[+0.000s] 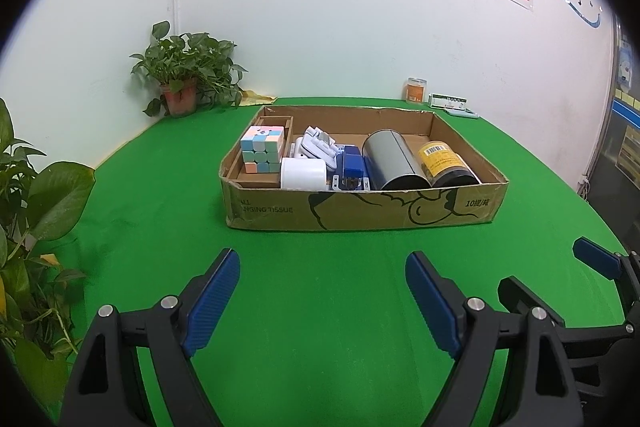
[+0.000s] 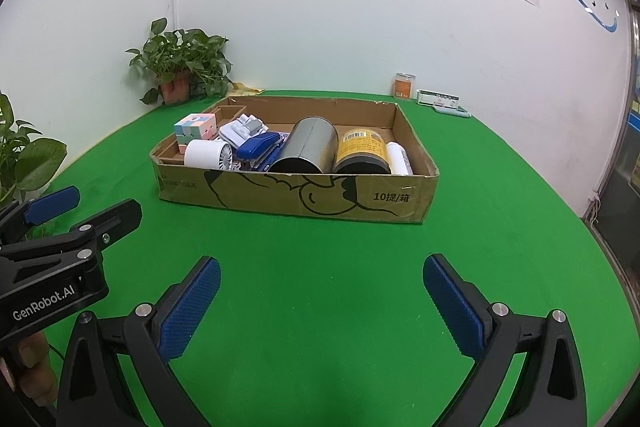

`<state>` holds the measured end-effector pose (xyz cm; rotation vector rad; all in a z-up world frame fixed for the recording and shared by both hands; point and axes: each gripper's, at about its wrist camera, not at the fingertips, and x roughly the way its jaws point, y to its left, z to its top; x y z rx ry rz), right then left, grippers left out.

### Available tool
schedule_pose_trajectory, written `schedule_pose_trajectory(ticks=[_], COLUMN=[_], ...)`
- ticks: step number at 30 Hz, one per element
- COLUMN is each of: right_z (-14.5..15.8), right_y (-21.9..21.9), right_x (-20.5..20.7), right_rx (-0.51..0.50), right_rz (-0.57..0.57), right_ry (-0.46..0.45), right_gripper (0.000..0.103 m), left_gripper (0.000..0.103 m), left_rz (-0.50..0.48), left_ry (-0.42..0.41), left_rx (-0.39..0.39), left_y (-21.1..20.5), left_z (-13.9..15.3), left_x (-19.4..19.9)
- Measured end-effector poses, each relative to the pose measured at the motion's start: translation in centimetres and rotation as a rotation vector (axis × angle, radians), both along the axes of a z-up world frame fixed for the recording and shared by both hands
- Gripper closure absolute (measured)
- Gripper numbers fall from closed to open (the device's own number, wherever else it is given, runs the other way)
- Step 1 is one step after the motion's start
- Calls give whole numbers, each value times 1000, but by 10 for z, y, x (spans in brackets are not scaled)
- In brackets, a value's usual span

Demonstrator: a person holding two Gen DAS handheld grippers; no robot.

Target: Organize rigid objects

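A shallow cardboard box [image 1: 360, 213] [image 2: 288, 197] stands on the green table. In it lie a pastel puzzle cube [image 1: 262, 149] [image 2: 195, 128], a white cylinder [image 1: 303, 174] [image 2: 206, 153], a white folded item [image 1: 318, 143], a blue stapler [image 1: 352, 169] [image 2: 258, 145], a grey metal can [image 1: 394, 161] [image 2: 308, 147], a yellow-labelled dark jar [image 1: 444, 161] [image 2: 362, 151] and a white bottle [image 2: 398, 157]. My left gripper [image 1: 322, 291] is open and empty, short of the box. My right gripper [image 2: 322, 297] is open and empty beside it.
A potted plant [image 1: 182, 83] [image 2: 178, 67] stands at the back left. Large leaves [image 1: 36, 211] crowd the left edge. A small orange-labelled jar [image 1: 416, 90] [image 2: 404, 85] and flat boxes [image 1: 450, 103] sit at the back right by the wall.
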<state>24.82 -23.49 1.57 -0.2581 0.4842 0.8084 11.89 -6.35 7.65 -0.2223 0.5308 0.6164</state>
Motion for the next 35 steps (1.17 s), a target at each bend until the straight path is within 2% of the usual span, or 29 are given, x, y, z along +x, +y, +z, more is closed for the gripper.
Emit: schedule_pose_trajectory(ticks=[27, 35], right_z=[-5, -7], right_y=[9, 11], right_x=[-2, 0], right_rx=[-8, -11], right_rz=[5, -2], right_ry=[4, 7], right_gripper=[1, 1], left_gripper=[18, 18], left_rz=[-23, -36], left_ry=[12, -29], left_rx=[-18, -17], left_y=[4, 10], left_z=[-3, -3], left_x=[2, 2])
